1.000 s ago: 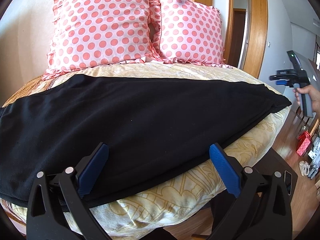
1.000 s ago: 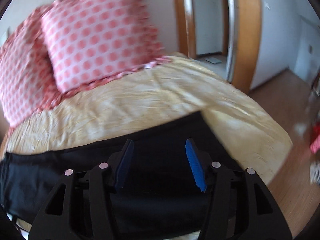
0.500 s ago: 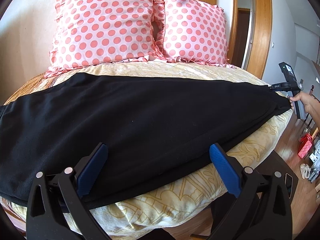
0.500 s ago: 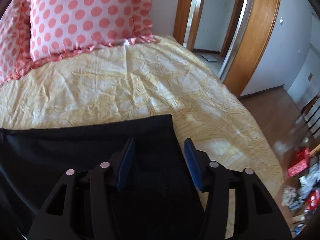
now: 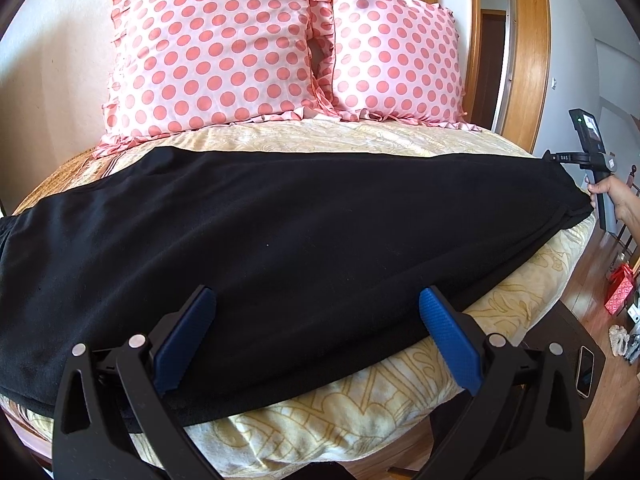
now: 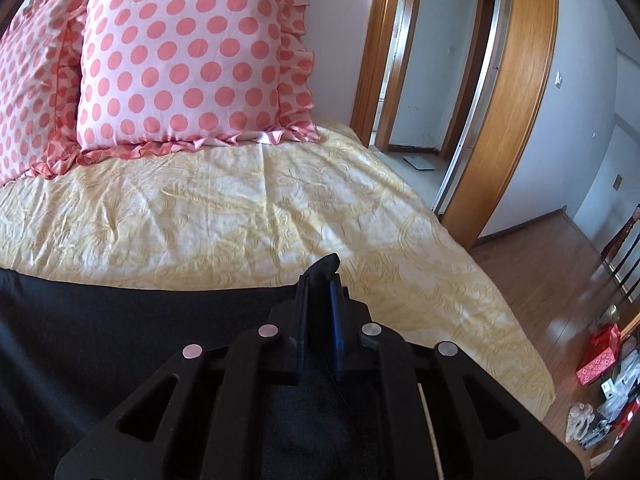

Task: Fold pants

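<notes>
Black pants [image 5: 300, 220] lie flat across the yellow bed cover [image 5: 360, 420], their length running left to right. My left gripper [image 5: 316, 294] hovers open over their near long edge, with fabric under both blue pads and nothing pinched. My right gripper [image 6: 319, 280] is at the right end of the pants [image 6: 120, 320]. Its jaws are closing, and the pads press a corner of black cloth that pokes up between them. In the left wrist view the right gripper [image 5: 592, 160] shows at the far right, held by a hand [image 5: 616, 200].
Two pink polka-dot pillows [image 5: 212, 52] [image 5: 392, 60] lean on the wall behind the pants. A wooden doorway [image 6: 500, 100] stands right of the bed. A red bag [image 6: 600, 352] and clutter lie on the wood floor. A phone [image 5: 585, 372] rests on a dark stool.
The right gripper came down to the pants' right end, rolled level, and its jaws went from wide apart to pinching the corner. The left gripper stayed put and open.
</notes>
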The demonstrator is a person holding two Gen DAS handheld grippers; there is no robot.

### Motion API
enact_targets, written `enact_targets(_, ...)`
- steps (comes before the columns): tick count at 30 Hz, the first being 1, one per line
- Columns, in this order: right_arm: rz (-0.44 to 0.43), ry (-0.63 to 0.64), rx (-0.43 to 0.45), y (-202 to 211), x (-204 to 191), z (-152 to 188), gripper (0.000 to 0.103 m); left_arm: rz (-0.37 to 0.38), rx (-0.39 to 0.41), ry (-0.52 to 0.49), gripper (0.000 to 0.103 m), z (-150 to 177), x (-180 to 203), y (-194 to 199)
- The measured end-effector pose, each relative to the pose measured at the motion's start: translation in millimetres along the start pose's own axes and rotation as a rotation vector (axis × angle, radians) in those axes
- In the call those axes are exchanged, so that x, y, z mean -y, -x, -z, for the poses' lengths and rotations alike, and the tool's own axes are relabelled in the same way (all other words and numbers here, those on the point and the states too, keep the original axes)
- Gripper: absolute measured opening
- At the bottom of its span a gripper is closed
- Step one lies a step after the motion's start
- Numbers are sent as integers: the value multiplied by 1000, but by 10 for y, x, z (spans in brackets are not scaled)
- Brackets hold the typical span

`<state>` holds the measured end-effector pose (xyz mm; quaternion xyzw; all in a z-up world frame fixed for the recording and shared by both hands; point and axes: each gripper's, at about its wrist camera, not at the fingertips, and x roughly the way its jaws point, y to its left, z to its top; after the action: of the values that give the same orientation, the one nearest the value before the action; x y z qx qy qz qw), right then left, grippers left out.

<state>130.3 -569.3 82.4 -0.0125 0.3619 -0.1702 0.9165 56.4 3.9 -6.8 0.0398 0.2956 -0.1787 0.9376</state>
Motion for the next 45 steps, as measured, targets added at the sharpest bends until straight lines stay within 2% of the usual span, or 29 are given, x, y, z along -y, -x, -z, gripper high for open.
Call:
enact_targets(3,23,14,-88,-182,-46,46,10,0,0,2,101,6,-6,6)
enact_targets(6,62,23,-109,-204,-97,91,13,1,1,1,101,3,-7,6)
enact_targets(8,83,17,-131,-225,-87,92,29,-1,2,0,101,2,-2,4)
enact_targets(9,117,6,-141,-202,-48,82,47,0,3,-3,101,4,0,5)
enact_targets(10,147,-9,-144,-158,-1,80,58,3,3,-6,101,7,2,7)
enact_targets(11,171,-35,-131,-70,69,83,59,7,4,-7,101,8,4,10)
enact_targets(14,152,-192,-91,316,361,178,59,16,11,-4,101,12,-1,19)
enact_targets(17,39,-416,-90,666,651,475,59,18,23,-4,101,25,3,23)
enact_targets(22,-80,-648,-122,906,876,1010,59,26,26,-13,101,30,3,30)
enact_targets(26,-123,-708,-148,863,861,1170,55,38,25,-12,101,31,-6,42)
enact_targets(32,-183,-752,-145,787,766,1139,54,35,29,-5,101,31,-13,45)
enact_targets(35,-241,-845,-143,800,790,1214,53,36,29,-7,101,33,-14,45)
enact_targets(39,-369,-1012,-138,793,823,1363,53,38,30,-7,101,37,-14,45)
enact_targets(45,-436,-1163,-72,677,894,1448,53,38,31,-9,101,42,-11,48)
